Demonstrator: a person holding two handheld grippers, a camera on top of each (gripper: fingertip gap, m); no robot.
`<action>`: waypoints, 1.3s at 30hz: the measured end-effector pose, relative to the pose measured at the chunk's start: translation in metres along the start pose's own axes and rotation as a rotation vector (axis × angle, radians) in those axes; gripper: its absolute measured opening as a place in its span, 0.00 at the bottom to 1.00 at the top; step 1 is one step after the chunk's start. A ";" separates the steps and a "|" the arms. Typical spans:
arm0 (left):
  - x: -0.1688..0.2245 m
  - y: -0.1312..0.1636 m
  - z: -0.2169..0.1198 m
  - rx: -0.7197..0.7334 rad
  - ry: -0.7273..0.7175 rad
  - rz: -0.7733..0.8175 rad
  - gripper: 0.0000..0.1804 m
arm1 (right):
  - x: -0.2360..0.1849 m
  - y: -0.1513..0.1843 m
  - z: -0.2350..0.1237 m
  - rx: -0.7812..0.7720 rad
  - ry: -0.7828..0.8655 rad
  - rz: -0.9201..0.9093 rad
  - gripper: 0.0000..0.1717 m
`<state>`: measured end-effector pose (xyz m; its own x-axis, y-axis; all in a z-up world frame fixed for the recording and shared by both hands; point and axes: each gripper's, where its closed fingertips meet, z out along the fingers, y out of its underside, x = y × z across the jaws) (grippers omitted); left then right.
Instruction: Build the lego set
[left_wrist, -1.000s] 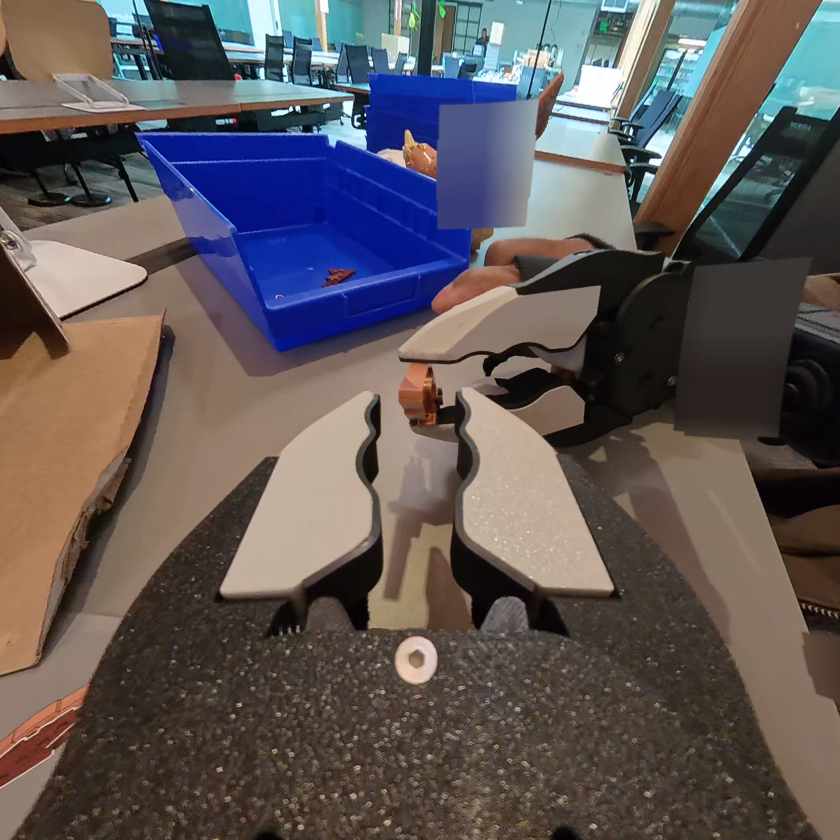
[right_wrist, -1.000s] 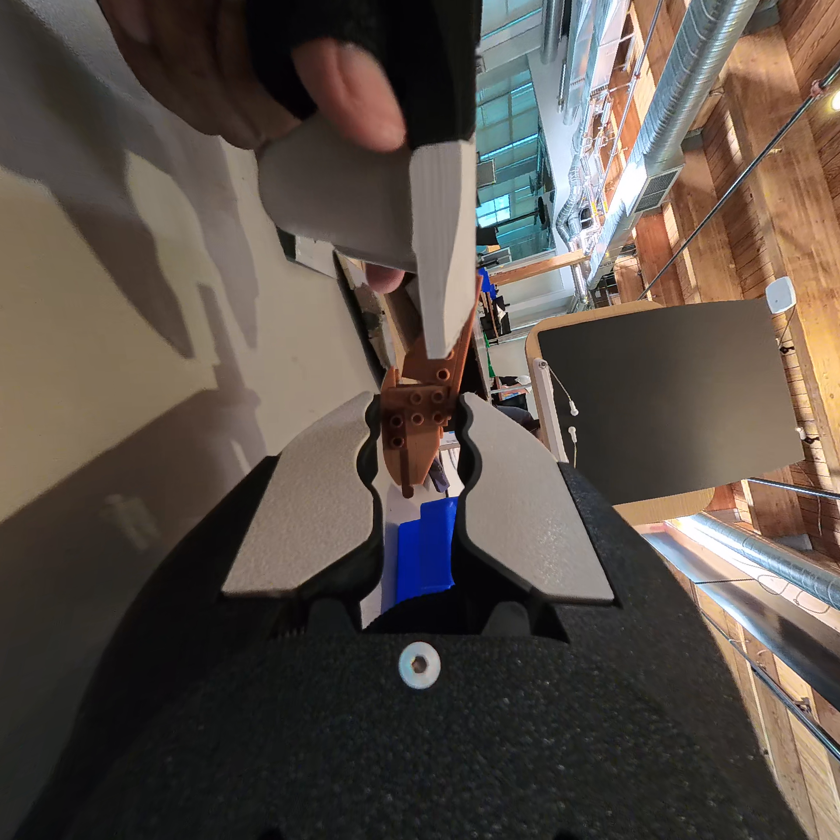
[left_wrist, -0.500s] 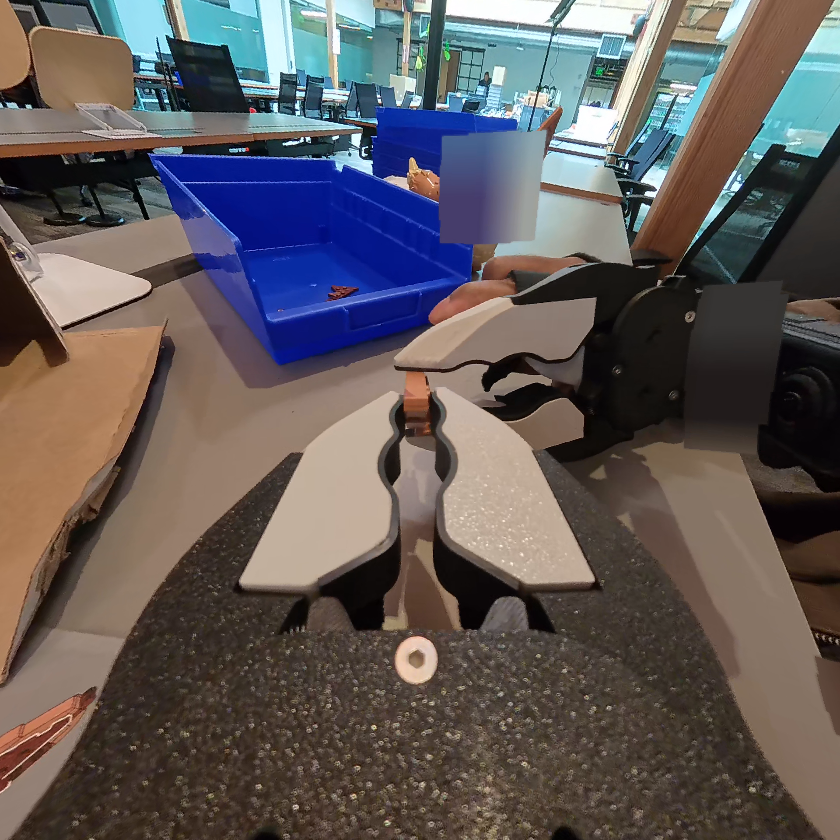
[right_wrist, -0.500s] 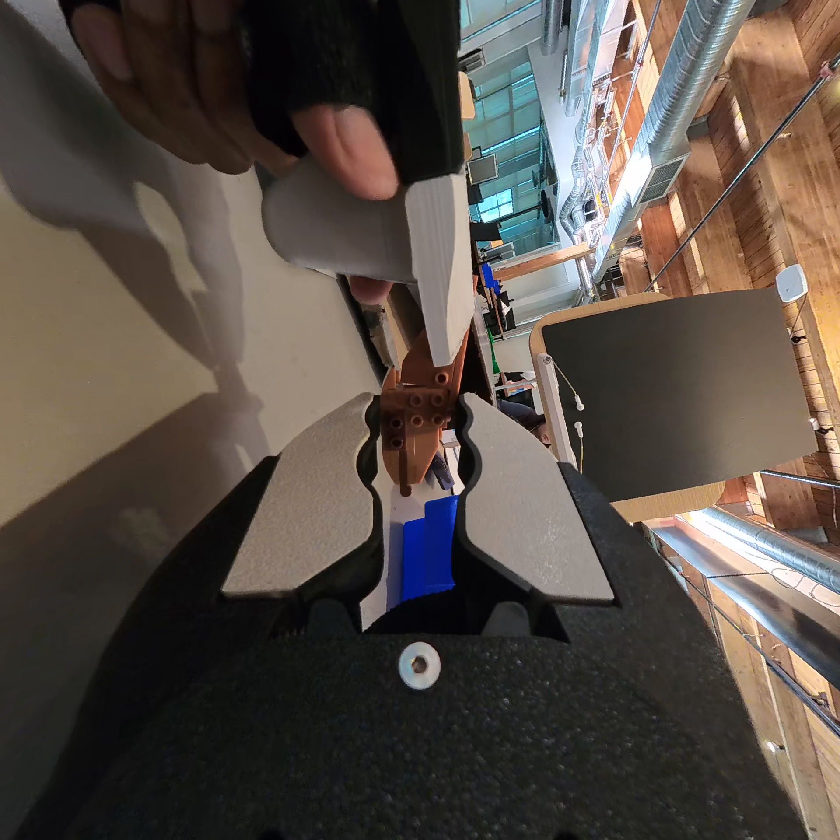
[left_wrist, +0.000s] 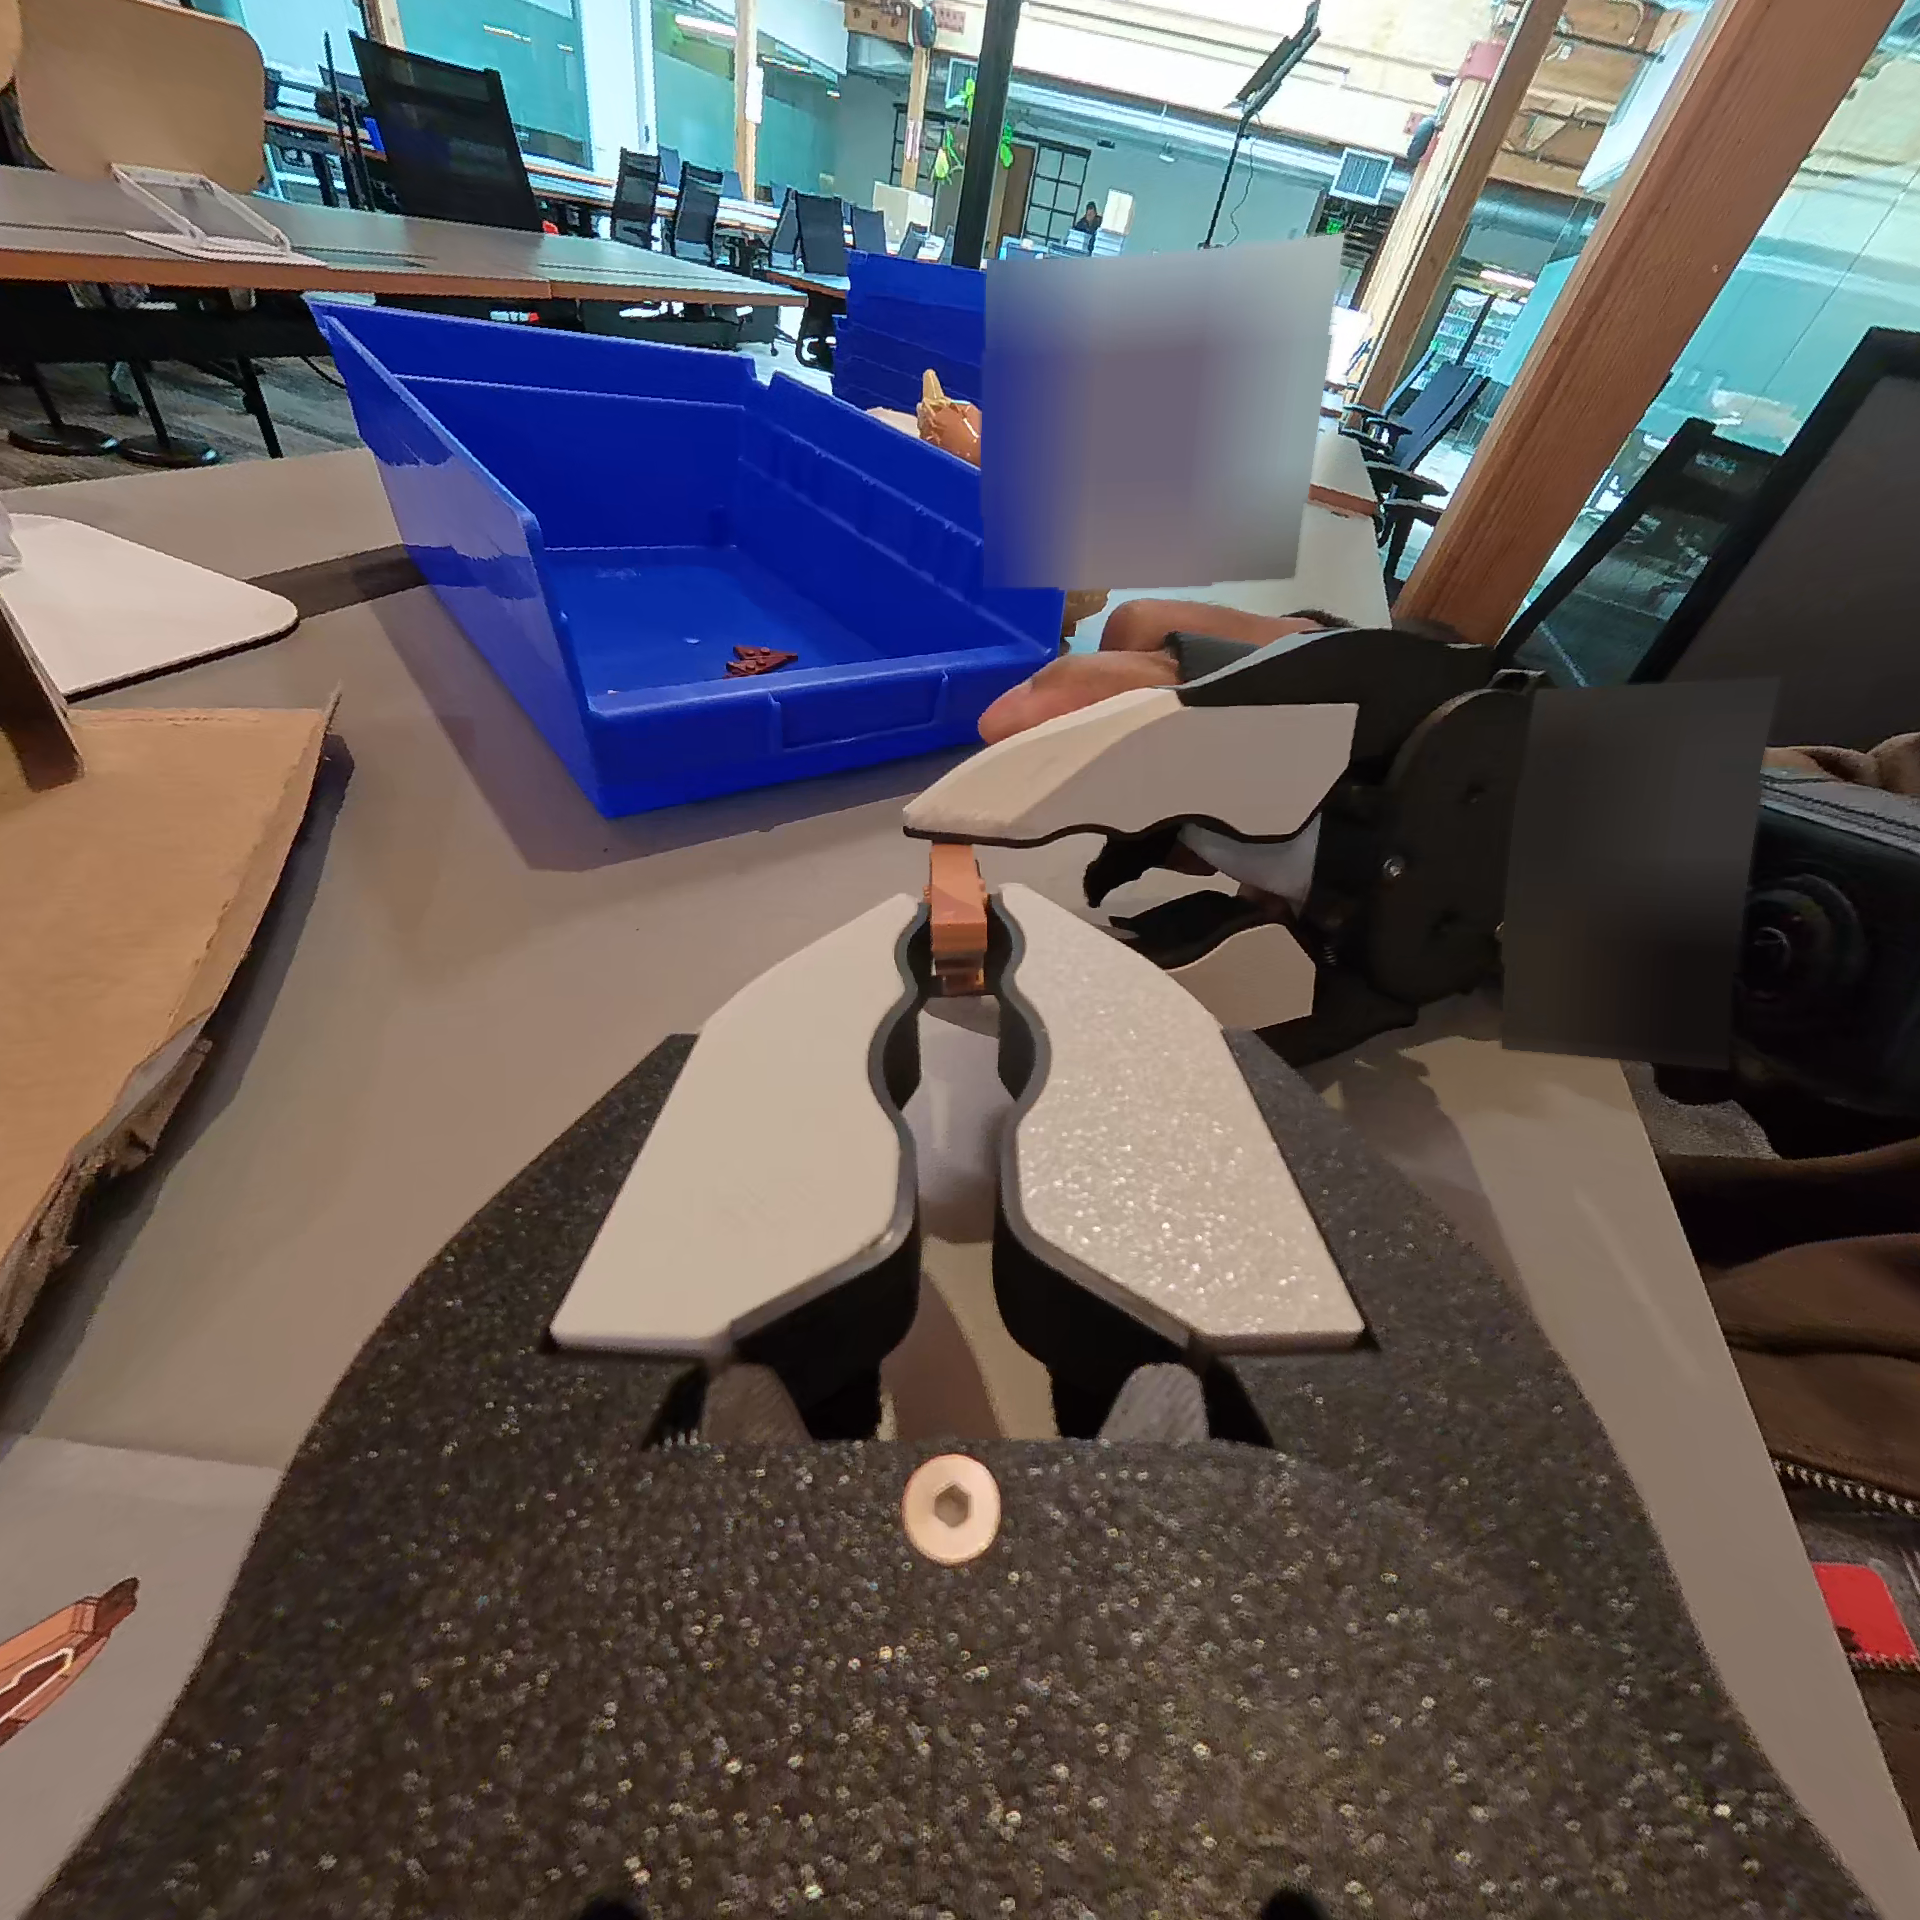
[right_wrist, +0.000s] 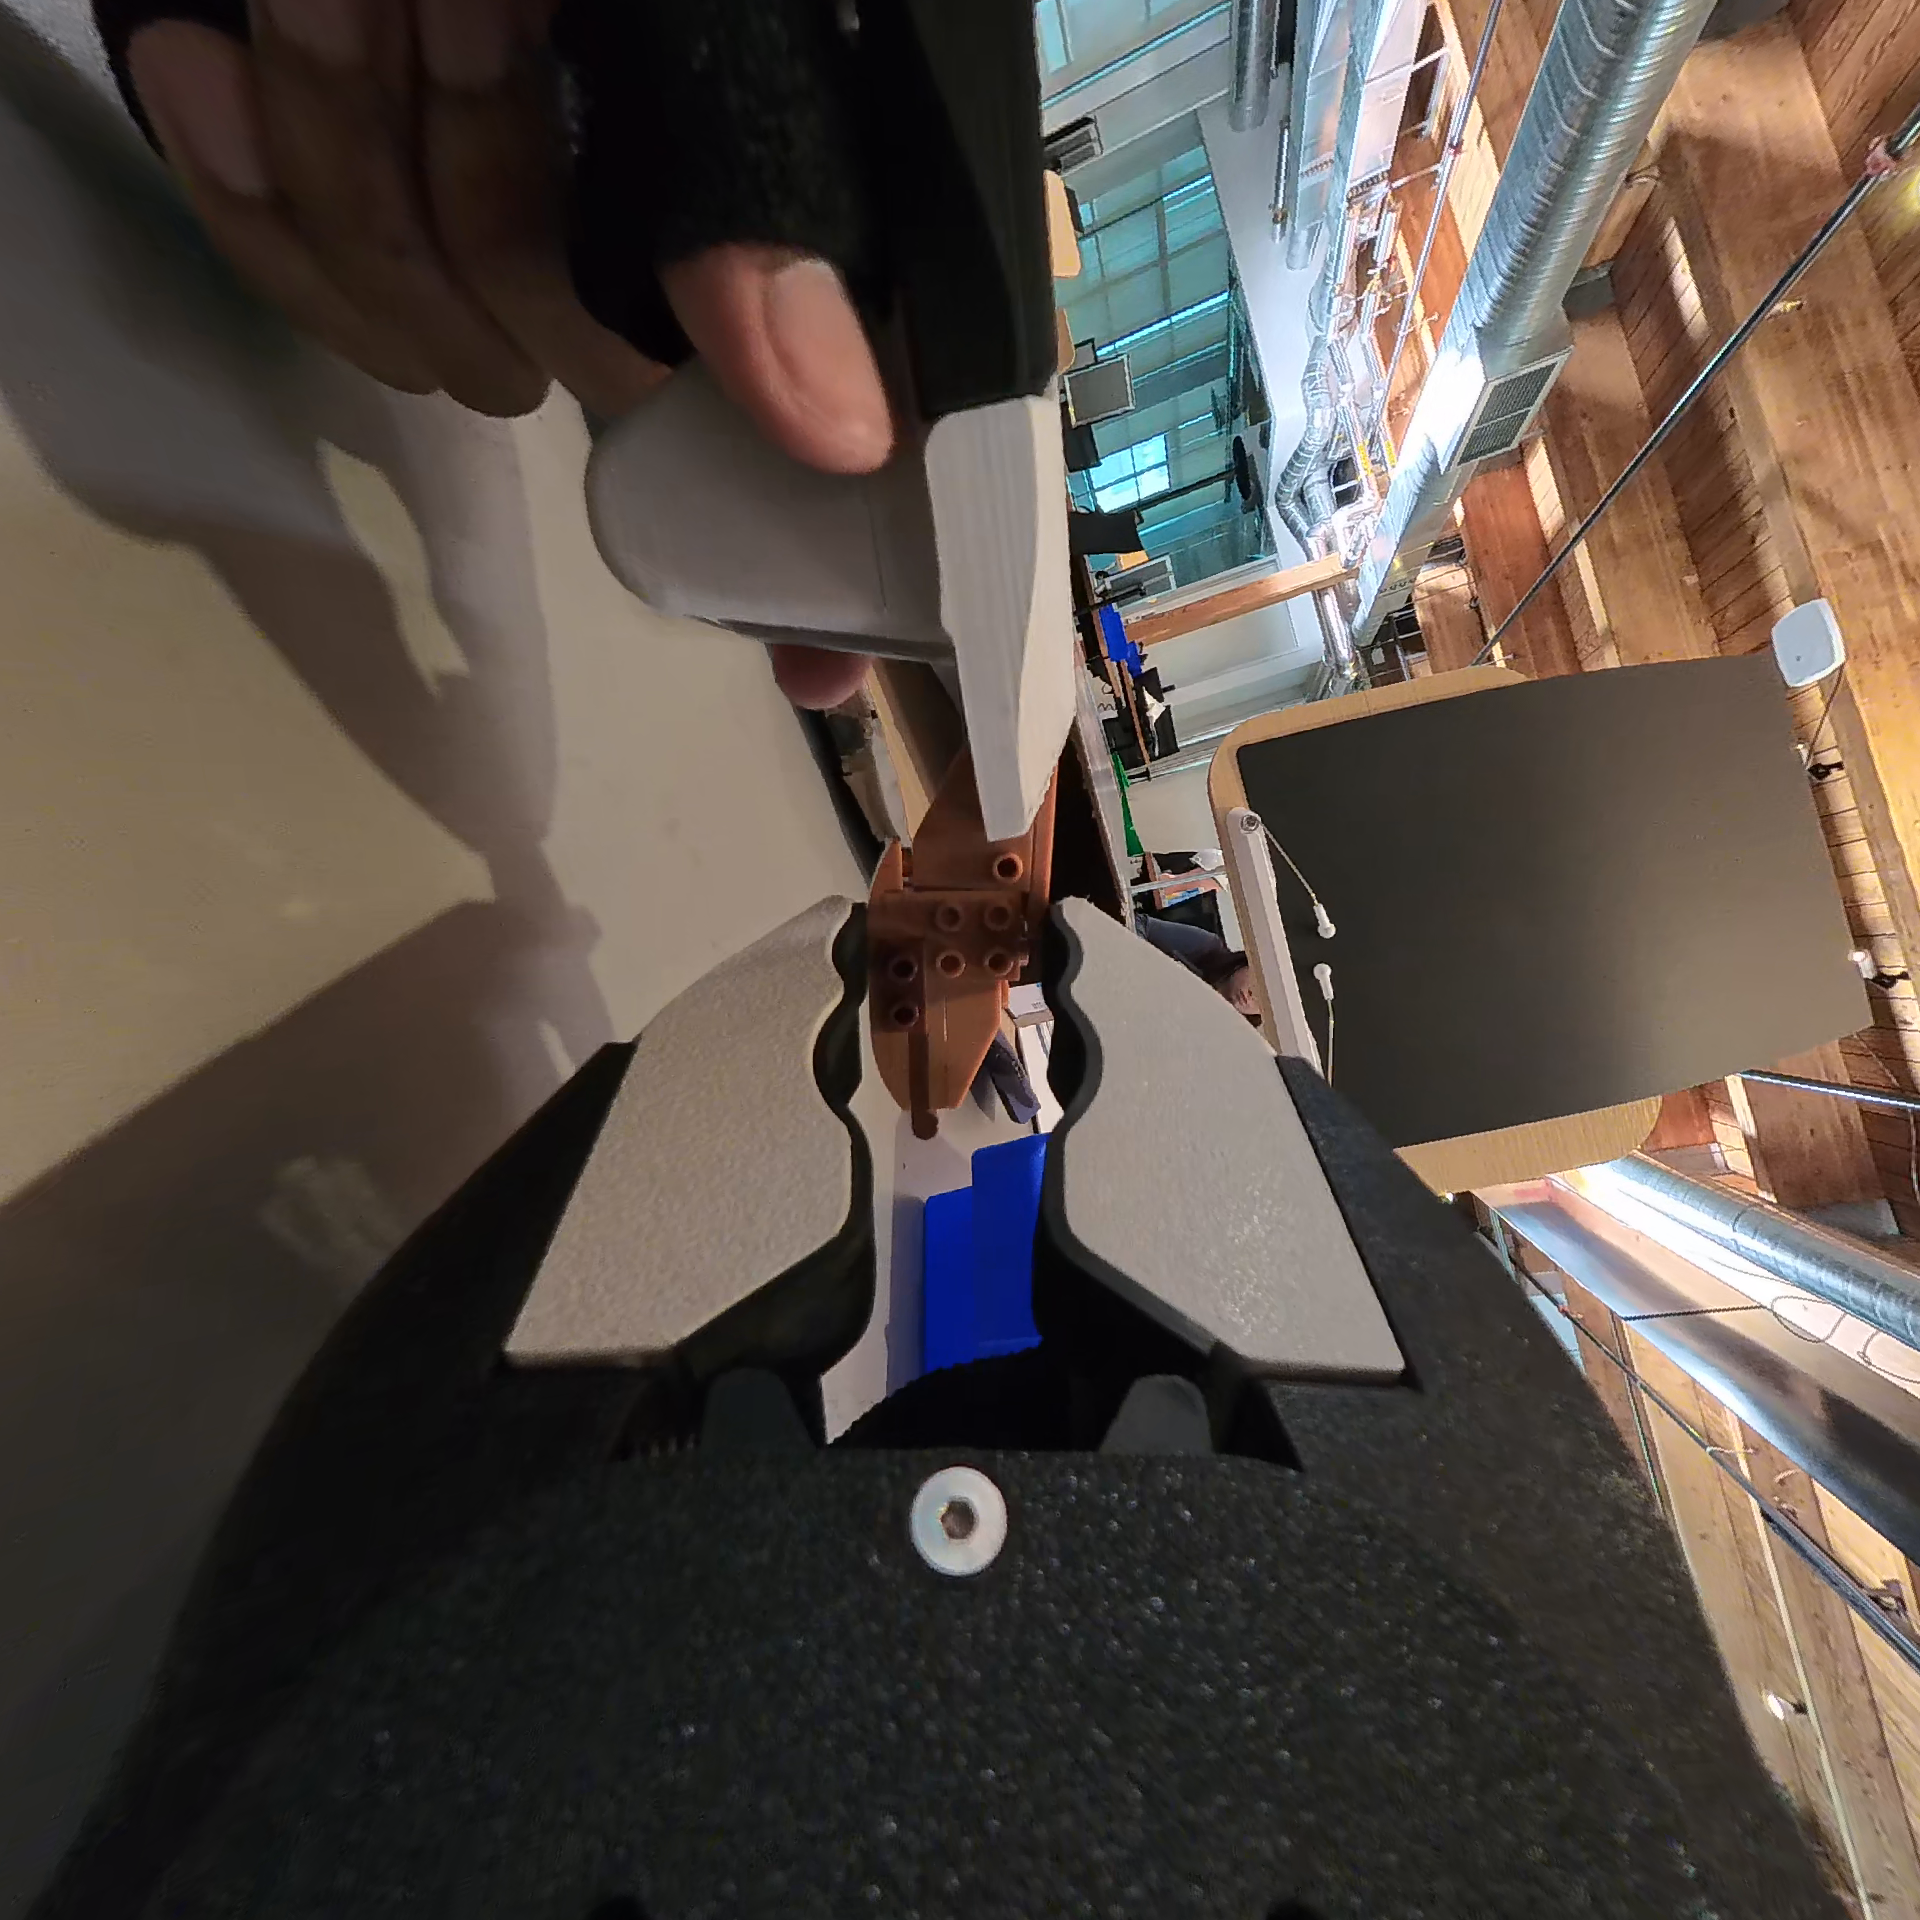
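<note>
Brown studded brick assembly (right_wrist: 951, 977) sits clamped between both claws above the table (left_wrist: 499, 997): right claw (right_wrist: 951, 961) grips its flat sides, left claw (left_wrist: 958, 940) pinches its thin edge just ahead. Risk: opposing pulls could twist the plates apart or pop the piece loose. Blue bin (left_wrist: 665, 582) lies well beyond the left claw.

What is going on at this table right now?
A person is working two handheld grippers on one small brown brick assembly above a grey table. The right gripper is shut on its sides; the left gripper pinches it edge-on from the other direction, so both hold the piece at once. A blue bin with one dark brown piece inside stands behind, cardboard to the left.
</note>
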<state>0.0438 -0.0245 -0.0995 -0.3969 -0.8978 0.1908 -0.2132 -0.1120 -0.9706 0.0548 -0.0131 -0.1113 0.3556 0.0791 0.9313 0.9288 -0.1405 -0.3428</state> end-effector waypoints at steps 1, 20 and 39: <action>0.000 0.000 0.000 0.001 0.001 -0.003 0.05 | 0.000 0.000 0.000 -0.001 0.001 0.000 0.18; -0.001 0.001 0.001 -0.006 0.003 -0.043 0.05 | 0.002 0.002 0.001 -0.006 0.003 0.004 0.20; -0.001 0.004 0.002 -0.066 -0.049 0.023 0.05 | 0.000 0.002 0.001 -0.020 0.020 -0.074 0.18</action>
<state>0.0449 -0.0248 -0.1039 -0.3586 -0.9197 0.1595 -0.2631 -0.0643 -0.9626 0.0572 -0.0125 -0.1119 0.2834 0.0704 0.9564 0.9503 -0.1545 -0.2702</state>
